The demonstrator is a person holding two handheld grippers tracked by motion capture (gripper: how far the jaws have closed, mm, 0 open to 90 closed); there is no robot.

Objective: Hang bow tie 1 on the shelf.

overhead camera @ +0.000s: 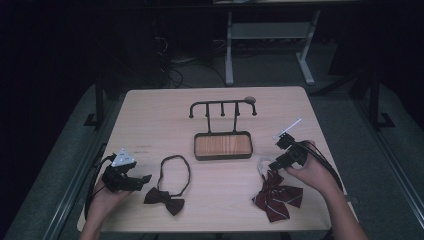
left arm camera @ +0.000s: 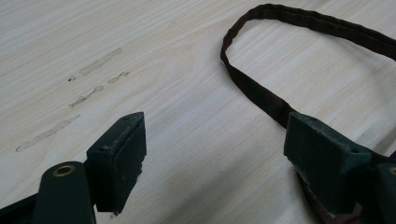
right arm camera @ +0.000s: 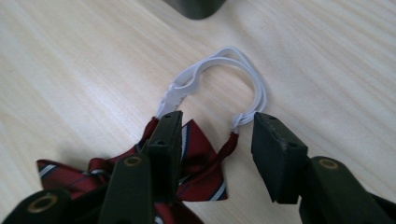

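On the counter (overhead camera: 150, 115) in the high view the right gripper (overhead camera: 276, 152) hovers half-open over the striped bow tie (overhead camera: 278, 196); in the left gripper view wide jaws straddle the dark strap (left arm camera: 261, 95); in the right gripper view, best pinch the white elastic loop (right arm camera: 212, 70) squarely before lifting.

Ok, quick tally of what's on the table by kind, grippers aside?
Bow ties: 2, a dark brown bow tie with its neck strap, and a red striped bow tie with a white elastic loop.
Hook racks with a tray base: 1, the hook rack.
Total: 3.
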